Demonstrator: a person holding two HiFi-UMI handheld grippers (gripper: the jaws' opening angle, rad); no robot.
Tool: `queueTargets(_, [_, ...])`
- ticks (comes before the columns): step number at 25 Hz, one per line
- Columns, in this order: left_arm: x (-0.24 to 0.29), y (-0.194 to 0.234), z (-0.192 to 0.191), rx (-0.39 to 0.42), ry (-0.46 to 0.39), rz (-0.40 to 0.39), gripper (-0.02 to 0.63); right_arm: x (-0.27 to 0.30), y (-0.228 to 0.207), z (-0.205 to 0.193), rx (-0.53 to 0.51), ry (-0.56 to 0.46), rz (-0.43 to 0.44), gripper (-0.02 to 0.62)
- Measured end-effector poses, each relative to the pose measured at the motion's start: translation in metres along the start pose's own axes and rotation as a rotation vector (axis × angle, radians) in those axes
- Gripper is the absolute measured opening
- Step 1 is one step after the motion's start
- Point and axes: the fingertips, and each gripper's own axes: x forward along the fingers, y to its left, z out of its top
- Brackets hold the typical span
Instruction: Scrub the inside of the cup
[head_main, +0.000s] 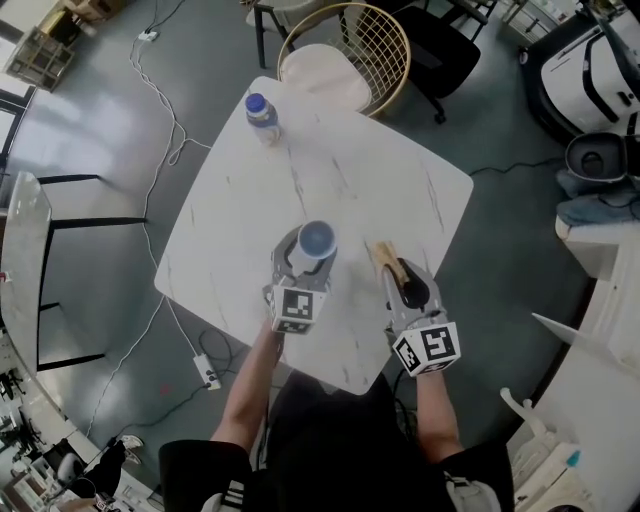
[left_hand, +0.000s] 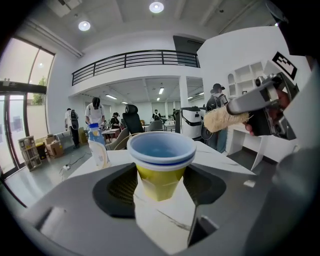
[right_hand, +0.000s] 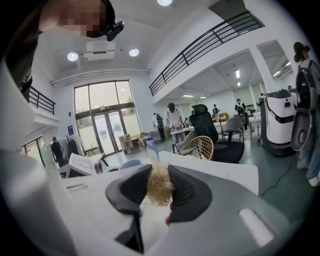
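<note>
Cup (left_hand: 161, 157) is upright between the jaws of the left gripper (left_hand: 160, 186), which press on its yellow body from both sides, below the white and blue rim; in the head view it is over the near part of the table (head_main: 400, 190) and, as far as I can judge, not resting on it. The right gripper (right_hand: 159, 191) has its jaws closed on a tan fibrous scrubber (right_hand: 159, 181), and in the left gripper view this scrubber is to the right of the cup and above its rim, not inside it. The main risk, I think, is the entry: if the scrubber comes down off centre, it can hit the rim and tilt or turn the cup in the jaws. The cup looks light and narrows toward its base, so a hard downward push during scrubbing could make it slip down and out of the grip. Too strong a squeeze could also deform it. The scrubber is soft, so it could bend or be pulled out of the jaws. The bottle (head_main: 263, 117) is well apart and is no danger.
</note>
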Motion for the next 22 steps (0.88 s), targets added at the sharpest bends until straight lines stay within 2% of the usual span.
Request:
queueTargets(6, [-0.038,-0.027,0.015,0.03,-0.011,-0.055,0.295,-0.023,0.036,0.016,-0.029,-0.035,0.034,0.106])
queueTargets(11, [-0.066,-0.043,0.008,0.043,-0.011,-0.079,0.295,-0.037,0.069,0.019,-0.039,-0.042,0.08,0.106])
queueTargets(22, [-0.118,-0.07,0.003,0.102,-0.012,-0.118,0.295,-0.062,0.136,0.011,-0.105,0.0,0.174,0.106])
